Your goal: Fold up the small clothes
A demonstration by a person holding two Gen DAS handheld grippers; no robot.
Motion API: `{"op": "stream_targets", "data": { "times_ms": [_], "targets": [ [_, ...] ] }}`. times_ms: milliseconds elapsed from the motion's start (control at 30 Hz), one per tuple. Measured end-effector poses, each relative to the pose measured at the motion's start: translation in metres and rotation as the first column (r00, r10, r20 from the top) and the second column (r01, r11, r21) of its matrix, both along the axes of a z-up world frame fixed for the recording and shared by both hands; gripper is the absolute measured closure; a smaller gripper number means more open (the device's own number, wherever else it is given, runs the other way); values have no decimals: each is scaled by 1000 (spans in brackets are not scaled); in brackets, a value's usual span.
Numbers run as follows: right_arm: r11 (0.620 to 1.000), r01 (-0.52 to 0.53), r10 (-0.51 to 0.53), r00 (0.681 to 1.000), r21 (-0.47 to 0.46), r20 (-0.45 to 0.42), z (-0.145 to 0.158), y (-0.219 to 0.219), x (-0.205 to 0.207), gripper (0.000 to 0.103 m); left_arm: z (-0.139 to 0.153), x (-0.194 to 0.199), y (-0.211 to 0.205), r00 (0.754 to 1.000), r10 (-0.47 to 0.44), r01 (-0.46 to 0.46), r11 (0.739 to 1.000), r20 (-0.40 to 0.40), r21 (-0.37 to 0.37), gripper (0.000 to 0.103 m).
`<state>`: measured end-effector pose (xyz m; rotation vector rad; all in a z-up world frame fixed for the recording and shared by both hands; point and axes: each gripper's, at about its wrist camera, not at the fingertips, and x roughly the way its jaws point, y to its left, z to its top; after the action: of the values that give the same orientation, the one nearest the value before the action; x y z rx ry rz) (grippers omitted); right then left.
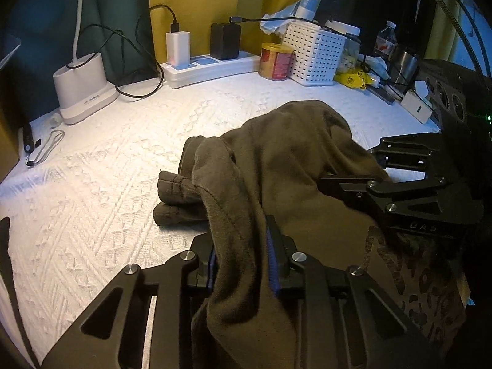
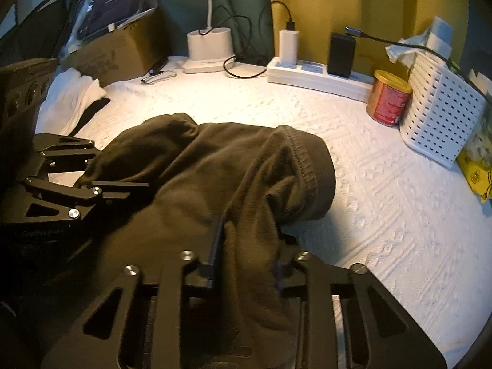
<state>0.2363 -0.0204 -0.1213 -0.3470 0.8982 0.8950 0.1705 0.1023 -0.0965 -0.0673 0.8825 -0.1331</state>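
White cloth (image 2: pixel 384 190) open right of garment (image 2: pixel 215 169); can (image 2: pixel 388 98), basket (image 2: pixel 442 117), power strip (image 2: pixel 313 77) line far edge.

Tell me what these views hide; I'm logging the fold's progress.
- Left wrist view: olive garment covers left gripper pads; its lower part is cut off by the frame.
- Right wrist view: the cloth drapes over the right gripper.
- Red can label: too small.

Garment (image 1: pixel 276 166): olive-brown soft cloth, matt, slightly fuzzy, stitched hems. Bench cover (image 1: pixel 92 203): white cloth, raised woven pattern, rough. Left gripper (image 1: pixel 243 264): matt black metal links, shiny rivets, blue ribbed pads. Basket (image 1: pixel 313 52) at far edge: white perforated plastic. Can (image 2: pixel 388 98): glossy printed label, gold lid. Power strip (image 2: pixel 313 77): smooth white plastic.
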Motion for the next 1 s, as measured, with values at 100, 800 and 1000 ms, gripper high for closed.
{"op": "stream_targets", "data": {
  "times_ms": [100,800,1000],
  "targets": [
    [1000,2,-2,1000,3,4,2,-1,-3,80,4,-4,-3,1000,-1,1,1000,10,-4,80],
    [992,21,-34,994,123,105,62,-32,-46,83,52,-48,-37,986,17,-19,1000,165,14,82],
    [989,24,-44,990,148,134,78,-43,-61,83,64,-61,-45,978,10,-15,1000,206,25,83]
  ]
}}
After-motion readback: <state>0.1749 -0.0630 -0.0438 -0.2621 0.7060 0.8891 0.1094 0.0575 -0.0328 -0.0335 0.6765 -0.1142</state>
